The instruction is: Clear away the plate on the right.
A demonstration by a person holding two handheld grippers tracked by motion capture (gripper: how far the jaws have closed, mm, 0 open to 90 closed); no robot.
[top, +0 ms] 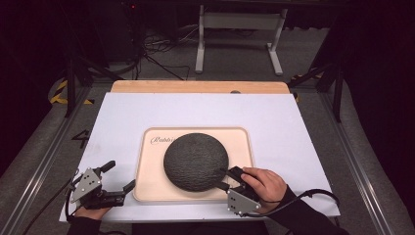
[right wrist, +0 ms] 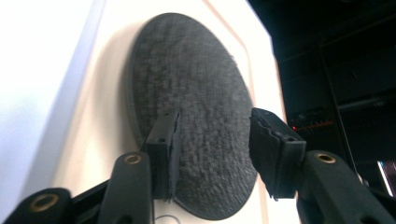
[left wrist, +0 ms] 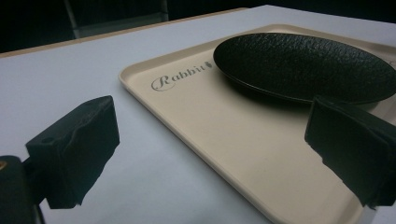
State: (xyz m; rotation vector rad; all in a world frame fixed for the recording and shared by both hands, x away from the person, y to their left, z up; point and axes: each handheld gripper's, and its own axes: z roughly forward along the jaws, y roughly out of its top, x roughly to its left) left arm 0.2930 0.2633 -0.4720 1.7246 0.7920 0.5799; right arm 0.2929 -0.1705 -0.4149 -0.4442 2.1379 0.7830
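- The right hand-held gripper (top: 226, 179) sits at the near right edge of the black plate (top: 196, 161). Its jaws are partly apart and straddle the rim without pressing on it. In the right gripper view one pad (right wrist: 164, 154) is at the rim and the other stands clear over the plate's textured face, so nothing is held.
- From this hand-held gripper the plate lies just ahead and to the left. It is round, with no long axis to line up with, so I judge any point on the rim would serve for a grip.
- The left hand-held gripper (top: 116, 177) is wide open and empty, beside the near left corner of the beige tray (top: 147, 188), well apart from the plate.
- The plate lies in the tray's middle, on the white counter (top: 293, 147).
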